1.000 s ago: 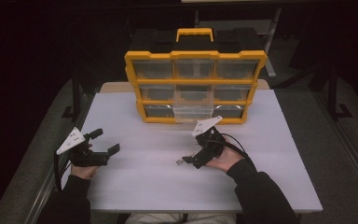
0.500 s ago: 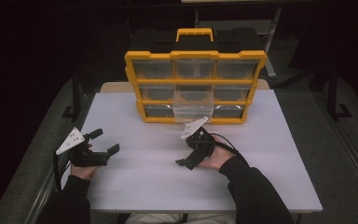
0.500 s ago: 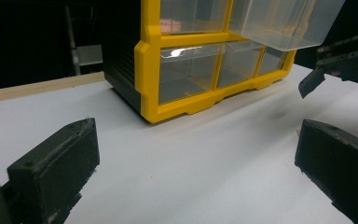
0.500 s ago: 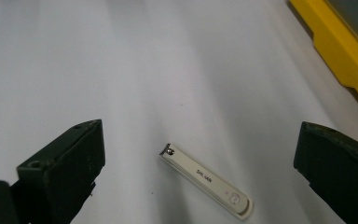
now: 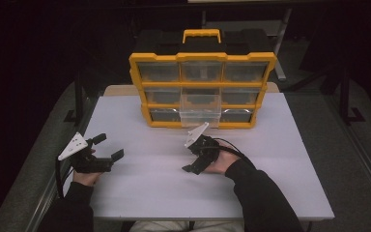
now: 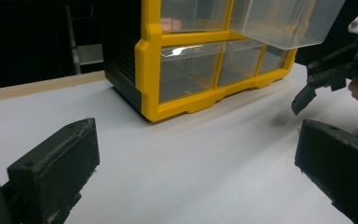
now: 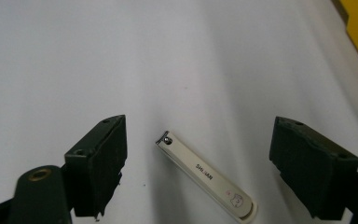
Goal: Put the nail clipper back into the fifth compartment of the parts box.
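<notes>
A small silver nail clipper (image 7: pixel 205 179) lies flat on the white table (image 5: pixel 140 188), between the wide-apart jaws of my right gripper (image 7: pixel 199 147). In the high view the right gripper (image 5: pixel 192 165) tilts down and left over that spot, open and holding nothing, and it hides the clipper. My left gripper (image 5: pixel 108 147) hovers open and empty near the table's left side. Behind stands a yellow drawer organizer (image 5: pixel 203 84) with its clear lower-middle drawer (image 5: pixel 200 115) pulled out; nothing shows inside it. The left gripper view looks past its own open jaws (image 6: pixel 196 182) at the organizer (image 6: pixel 186 74).
The organizer has a yellow handle (image 5: pixel 201 35) on a black top. The table's front edge runs close to the person's sleeves. Dark floor and metal frames surround the table. The right gripper (image 6: pixel 307 93) appears far right in the left gripper view.
The right gripper has moved left and tipped down over the nail clipper. The left gripper has stayed where it was.
</notes>
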Available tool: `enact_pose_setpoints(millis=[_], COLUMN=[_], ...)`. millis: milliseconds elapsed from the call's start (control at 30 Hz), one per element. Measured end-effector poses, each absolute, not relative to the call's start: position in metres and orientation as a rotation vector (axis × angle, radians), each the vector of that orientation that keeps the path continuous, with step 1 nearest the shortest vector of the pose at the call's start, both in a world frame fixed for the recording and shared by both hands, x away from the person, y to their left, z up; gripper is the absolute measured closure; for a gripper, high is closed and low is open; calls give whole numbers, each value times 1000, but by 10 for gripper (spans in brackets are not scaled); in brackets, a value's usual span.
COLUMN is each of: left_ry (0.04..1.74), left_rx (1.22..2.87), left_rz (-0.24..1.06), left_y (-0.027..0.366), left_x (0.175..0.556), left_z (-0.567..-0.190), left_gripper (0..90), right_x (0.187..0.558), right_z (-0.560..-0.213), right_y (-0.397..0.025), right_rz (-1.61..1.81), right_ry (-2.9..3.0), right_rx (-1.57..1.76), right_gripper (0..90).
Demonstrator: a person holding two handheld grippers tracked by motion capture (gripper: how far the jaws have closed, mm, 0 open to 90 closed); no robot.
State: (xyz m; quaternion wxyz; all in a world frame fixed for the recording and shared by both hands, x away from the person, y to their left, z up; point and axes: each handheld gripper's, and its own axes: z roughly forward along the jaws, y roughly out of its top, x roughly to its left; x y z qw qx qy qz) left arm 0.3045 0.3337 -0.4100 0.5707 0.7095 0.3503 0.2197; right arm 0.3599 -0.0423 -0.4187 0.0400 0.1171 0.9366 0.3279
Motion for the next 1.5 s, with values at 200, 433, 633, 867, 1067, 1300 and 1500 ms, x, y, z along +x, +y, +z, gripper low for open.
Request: enact_pose_setpoints(millis=[200,433,633,867,1067,1300,1500], left_ry=[826,827,827,826,825,838,833], left_rx=[1664,1666,1666,1669,1671,1647,1656], left_rz=[517,515,512,509,509,497,499], left_y=[334,334,334,333,333,336,336], left_x=[304,304,304,304,304,304,304], left_z=[-410,-411,-411,-411,-411,-411,-411], left_gripper=[0,0,0,0,0,0,0], right_x=[363,367,369,368,368,367,365], right_z=[-426,-432,-437,-438,-438,-434,-429], right_y=[-40,-41,-39,-37,-36,-33,-34], right_rz=[971,954,950,965,966,981,1014], right_ry=[2894,2938,2947,2919,2899,2909,2923], right_rx=[329,321,271,278,301,400,449], right_gripper=[225,318,455,632,760,764,764])
